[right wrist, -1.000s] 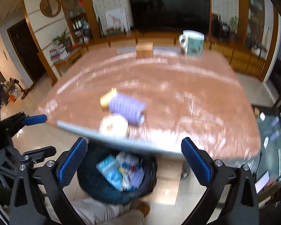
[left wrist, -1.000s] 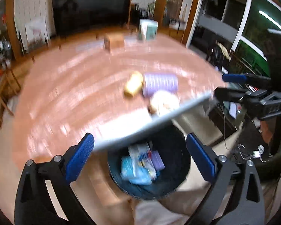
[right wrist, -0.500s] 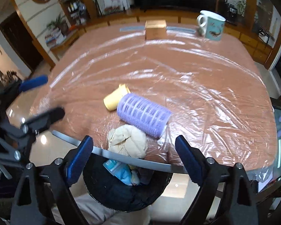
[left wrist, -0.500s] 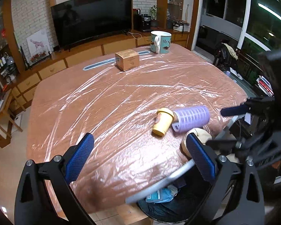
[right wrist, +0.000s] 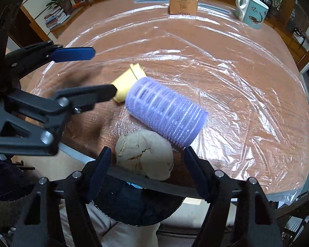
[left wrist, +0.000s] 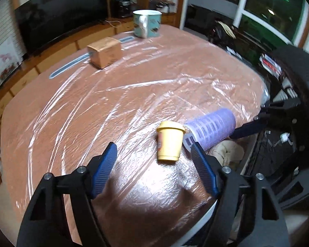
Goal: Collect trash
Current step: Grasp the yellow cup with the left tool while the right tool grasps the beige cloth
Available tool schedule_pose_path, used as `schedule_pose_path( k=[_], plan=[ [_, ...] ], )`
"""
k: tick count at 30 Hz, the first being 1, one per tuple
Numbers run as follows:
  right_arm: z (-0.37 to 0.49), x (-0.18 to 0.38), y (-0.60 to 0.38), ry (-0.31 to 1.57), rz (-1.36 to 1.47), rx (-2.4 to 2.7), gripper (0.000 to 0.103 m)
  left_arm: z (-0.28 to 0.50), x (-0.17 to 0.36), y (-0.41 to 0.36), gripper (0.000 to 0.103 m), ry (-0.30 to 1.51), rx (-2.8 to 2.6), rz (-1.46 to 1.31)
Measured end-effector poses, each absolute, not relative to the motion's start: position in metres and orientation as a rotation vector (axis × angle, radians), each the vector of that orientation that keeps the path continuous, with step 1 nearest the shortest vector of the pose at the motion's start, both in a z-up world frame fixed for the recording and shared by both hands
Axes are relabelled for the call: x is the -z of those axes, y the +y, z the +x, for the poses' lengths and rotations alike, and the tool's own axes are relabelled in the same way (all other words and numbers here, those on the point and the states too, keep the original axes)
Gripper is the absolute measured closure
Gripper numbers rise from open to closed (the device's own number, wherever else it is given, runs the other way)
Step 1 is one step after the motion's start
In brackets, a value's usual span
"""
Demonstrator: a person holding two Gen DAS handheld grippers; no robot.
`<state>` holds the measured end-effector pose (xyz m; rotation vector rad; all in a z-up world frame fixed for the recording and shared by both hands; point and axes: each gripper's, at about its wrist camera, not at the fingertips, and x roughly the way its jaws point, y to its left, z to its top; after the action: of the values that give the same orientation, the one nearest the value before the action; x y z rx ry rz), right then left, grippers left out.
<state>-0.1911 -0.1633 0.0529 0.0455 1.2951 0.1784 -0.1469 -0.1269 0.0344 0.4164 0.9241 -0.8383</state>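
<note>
Now both grippers, jaws just narrowing yet gripping nothing, bracket trash mid-frame: left gripper (left wrist: 153, 158) at the yellow cup (left wrist: 169, 142), right gripper (right wrist: 147, 163) at the dough lump (right wrist: 144, 156); next, squeeze and lift.

far tabletop (left wrist: 134, 103) free | near edge crowded (roller (right wrist: 164, 111), cup (left wrist: 170, 142), wad (right wrist: 144, 158))

Left tool (left wrist: 153, 154) angled down, jaws apart, just closing, right tool (right wrist: 147, 159) likewise, seemingly gripping nothing

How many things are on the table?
5: a yellow cup and purple roller together, a beige lump at the near edge, a box and mug at the far side.
</note>
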Motion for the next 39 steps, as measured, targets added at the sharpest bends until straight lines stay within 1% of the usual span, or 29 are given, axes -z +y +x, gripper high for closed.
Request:
schedule_pose_path(
  k=[1,2,3,6,8,11,14,16,17,18,22,24,26,30,39],
  plan=[
    [-0.191,-0.052,-0.163,1.299,0.045,-0.175,0.032,-0.147,-0.032,-0.129,0.031,0.929,0.857,0.423],
    [-0.19,-0.051,-0.162,1.302,0.043,-0.171,0.032,-0.145,-0.03,-0.13,0.038,0.939,0.875,0.423],
    [-0.189,-0.051,-0.161,1.305,0.043,-0.167,0.032,-0.144,-0.028,-0.132,0.041,0.952,0.888,0.421],
    [-0.187,-0.05,-0.158,1.31,0.028,-0.157,0.032,-0.14,-0.023,-0.136,0.041,0.966,0.897,0.426],
    [-0.186,-0.05,-0.156,1.316,0.021,-0.151,0.032,-0.138,-0.02,-0.139,0.044,0.973,0.907,0.43],
    [-0.182,-0.05,-0.152,1.32,-0.016,-0.135,0.036,-0.138,-0.017,-0.145,0.046,0.968,0.91,0.459],
    [-0.183,-0.051,-0.151,1.311,-0.046,-0.127,0.043,-0.137,-0.015,-0.146,0.05,0.965,0.915,0.467],
    [-0.184,-0.052,-0.153,1.295,-0.046,-0.116,0.053,-0.133,-0.013,-0.145,0.054,0.981,0.925,0.442],
    [-0.184,-0.052,-0.157,1.29,-0.034,-0.117,0.053,-0.131,-0.012,-0.145,0.06,0.994,0.929,0.435],
    [-0.183,-0.052,-0.161,1.286,-0.01,-0.12,0.053,-0.13,-0.011,-0.144,0.062,0.987,0.924,0.432],
    [-0.185,-0.053,-0.167,1.266,0.012,-0.113,0.053,-0.131,-0.01,-0.144,0.063,0.981,0.916,0.432],
    [-0.186,-0.053,-0.167,1.255,0.004,-0.114,0.053,-0.132,-0.01,-0.144,0.067,0.975,0.911,0.431],
    [-0.19,-0.053,-0.164,1.243,-0.001,-0.122,0.053,-0.132,-0.011,-0.143,0.069,0.971,0.905,0.426],
    [-0.192,-0.054,-0.168,1.215,0.018,-0.121,0.053,-0.131,-0.015,-0.138,0.069,0.963,0.883,0.395],
    [-0.19,-0.082,-0.193,1.117,0.156,-0.102,0.053,-0.132,-0.024,-0.123,0.069,0.96,0.833,0.304]
  ],
)
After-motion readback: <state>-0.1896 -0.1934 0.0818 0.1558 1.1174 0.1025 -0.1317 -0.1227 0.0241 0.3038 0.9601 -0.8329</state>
